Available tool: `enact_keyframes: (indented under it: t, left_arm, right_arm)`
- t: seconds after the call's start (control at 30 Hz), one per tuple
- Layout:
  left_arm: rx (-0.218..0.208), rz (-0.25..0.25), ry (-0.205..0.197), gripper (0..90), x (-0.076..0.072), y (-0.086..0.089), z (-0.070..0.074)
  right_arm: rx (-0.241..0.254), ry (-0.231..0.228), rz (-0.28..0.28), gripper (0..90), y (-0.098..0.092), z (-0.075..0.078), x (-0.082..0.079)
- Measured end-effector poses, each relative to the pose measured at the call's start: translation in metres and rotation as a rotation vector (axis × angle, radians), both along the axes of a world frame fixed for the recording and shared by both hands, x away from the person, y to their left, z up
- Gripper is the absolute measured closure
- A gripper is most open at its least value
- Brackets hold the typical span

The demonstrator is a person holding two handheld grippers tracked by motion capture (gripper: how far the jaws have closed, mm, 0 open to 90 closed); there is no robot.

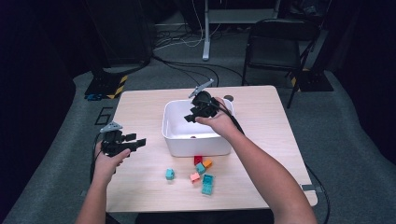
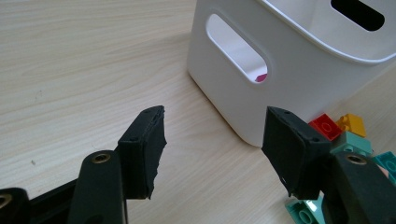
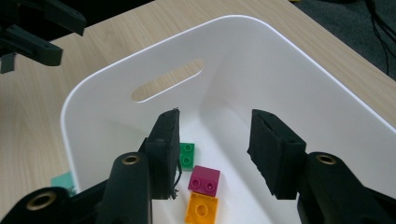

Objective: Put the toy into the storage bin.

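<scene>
A white bin (image 1: 196,147) stands mid-table. My right gripper (image 1: 191,116) hangs over its far right side, pointing down into it. Its jaws (image 3: 215,149) stand open with nothing between them. On the bin's floor lie a green brick (image 3: 187,155), a magenta brick (image 3: 204,179) and an orange brick (image 3: 201,210). My left gripper (image 1: 137,140) hovers over bare table left of the bin, open and empty (image 2: 215,140). Several loose bricks lie in front of the bin, among them a red one (image 1: 198,159), an orange one (image 1: 207,163) and a teal one (image 1: 170,174).
The bin's near wall has a handle slot (image 2: 236,49). Red (image 2: 325,127), orange (image 2: 352,123) and teal (image 2: 352,143) bricks crowd its front corner. A black chair (image 1: 275,42) and cables stand on the floor beyond the table's far edge.
</scene>
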State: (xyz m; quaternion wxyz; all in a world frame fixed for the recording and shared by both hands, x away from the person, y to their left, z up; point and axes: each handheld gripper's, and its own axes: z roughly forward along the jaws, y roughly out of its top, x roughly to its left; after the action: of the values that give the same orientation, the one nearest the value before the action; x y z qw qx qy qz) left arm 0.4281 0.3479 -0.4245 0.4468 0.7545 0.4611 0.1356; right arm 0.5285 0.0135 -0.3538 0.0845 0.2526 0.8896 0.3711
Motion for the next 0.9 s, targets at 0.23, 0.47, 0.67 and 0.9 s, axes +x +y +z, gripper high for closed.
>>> enact_keyframes:
  t: [0.23, 0.47, 0.67, 0.9]
  left_arm:
    - [0.004, 0.0, -0.002, 38.9, 0.0, 0.0, 0.0]
    - [0.006, 0.001, 0.002, 38.9, 0.0, -0.001, 0.0]
    - [0.006, 0.003, -0.001, 38.9, 0.0, -0.001, 0.0]
    - [0.007, 0.003, -0.002, 38.9, -0.001, 0.0, 0.0]
  right_arm:
    - [0.027, -0.041, 0.046, 53.4, -0.009, 0.016, -0.028]
    - [0.043, -0.062, 0.06, 53.8, -0.019, 0.024, -0.051]
    - [0.058, -0.082, 0.074, 53.8, -0.027, 0.028, -0.068]
    - [0.056, -0.11, 0.103, 55.3, -0.032, 0.027, -0.085]
